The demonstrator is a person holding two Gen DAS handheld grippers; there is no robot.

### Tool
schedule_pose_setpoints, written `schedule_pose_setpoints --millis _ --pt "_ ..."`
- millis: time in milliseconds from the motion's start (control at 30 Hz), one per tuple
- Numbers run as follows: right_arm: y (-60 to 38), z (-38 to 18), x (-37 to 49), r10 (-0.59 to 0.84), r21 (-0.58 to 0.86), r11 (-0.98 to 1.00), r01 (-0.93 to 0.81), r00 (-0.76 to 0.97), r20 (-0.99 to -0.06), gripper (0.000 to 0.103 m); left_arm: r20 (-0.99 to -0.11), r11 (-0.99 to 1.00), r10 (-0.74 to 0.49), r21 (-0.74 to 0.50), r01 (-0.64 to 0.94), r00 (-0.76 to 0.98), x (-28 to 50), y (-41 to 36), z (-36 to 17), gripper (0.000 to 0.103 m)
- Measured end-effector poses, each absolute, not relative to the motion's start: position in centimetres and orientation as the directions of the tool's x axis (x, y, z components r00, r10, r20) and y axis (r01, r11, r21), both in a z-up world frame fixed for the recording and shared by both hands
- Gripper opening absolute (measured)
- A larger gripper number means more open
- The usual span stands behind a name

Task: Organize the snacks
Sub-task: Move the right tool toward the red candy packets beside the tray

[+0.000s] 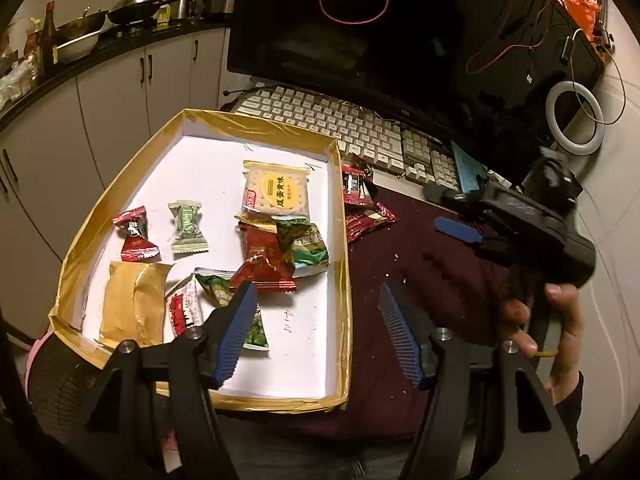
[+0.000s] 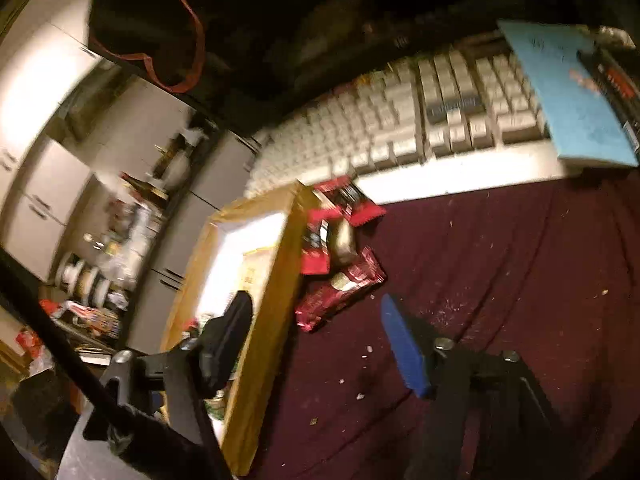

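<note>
A shallow tray (image 1: 120,184) with a gold rim and white floor holds several wrapped snacks: a cracker packet (image 1: 276,192), a red candy (image 1: 136,240), a green-white candy (image 1: 186,228), a gold packet (image 1: 134,304) and red and green packets (image 1: 262,260). Two red packets (image 1: 360,200) lie outside the tray's right wall, on the cloth. My left gripper (image 1: 316,300) hangs open over the tray's right front corner, holding nothing. In the right wrist view my right gripper (image 2: 316,308) is open and empty, straddling the tray wall (image 2: 272,280), with the red packets (image 2: 340,264) just ahead.
A maroon cloth (image 2: 500,280) scattered with crumbs covers the table. Behind the tray lie a white keyboard (image 1: 340,128), a dark monitor (image 1: 360,32), a blue booklet (image 2: 572,92) and a ring light (image 1: 576,116). A kitchen counter with pans (image 1: 136,8) runs at far left.
</note>
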State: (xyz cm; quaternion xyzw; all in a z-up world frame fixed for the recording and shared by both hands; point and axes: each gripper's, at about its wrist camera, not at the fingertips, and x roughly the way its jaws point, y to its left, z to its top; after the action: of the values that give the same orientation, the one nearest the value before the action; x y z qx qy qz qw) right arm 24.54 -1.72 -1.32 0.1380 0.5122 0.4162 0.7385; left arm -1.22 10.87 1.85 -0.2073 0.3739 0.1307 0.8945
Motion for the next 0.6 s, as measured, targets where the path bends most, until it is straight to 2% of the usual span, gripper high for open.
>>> schedule_pose_setpoints --millis 67,167,367,533,567,600 --pt "-0.4 -2.0 24.8 0.734 0.621 0.637 -0.457 0.113 -0.670 0.052 -0.724 0.877 0.080 -0.275 -0.393 0.685 -1.4 10.8 1.9 0.065" --pt "1.7 -3.0 25.2 0.677 0.581 0.691 -0.431 0.103 -0.728 0.051 -0.721 0.875 0.084 -0.277 -0.397 0.688 -1.9 11.0 2.0 0.065" --pt "5.1 -2.8 24.9 0.454 0.349 0.859 -0.374 0.241 -0.858 0.048 -0.717 0.871 0.094 -0.277 -0.406 0.691 -2.6 11.5 1.9 0.065" --pt "6.6 -2.8 22.8 0.356 0.184 0.884 -0.430 0.362 -0.861 0.049 -0.714 0.865 0.084 -0.294 -0.407 0.695 -3.2 12.0 1.8 0.065" --pt "6.6 -2.9 22.3 0.348 0.152 0.876 -0.457 0.382 -0.856 0.048 -0.716 0.865 0.083 -0.294 -0.407 0.693 -3.2 12.1 1.7 0.065" --pt "6.3 -2.9 21.9 0.337 0.124 0.873 -0.472 0.398 -0.853 0.038 -0.718 0.864 0.081 -0.295 -0.407 0.691 -3.1 12.1 1.7 0.065"
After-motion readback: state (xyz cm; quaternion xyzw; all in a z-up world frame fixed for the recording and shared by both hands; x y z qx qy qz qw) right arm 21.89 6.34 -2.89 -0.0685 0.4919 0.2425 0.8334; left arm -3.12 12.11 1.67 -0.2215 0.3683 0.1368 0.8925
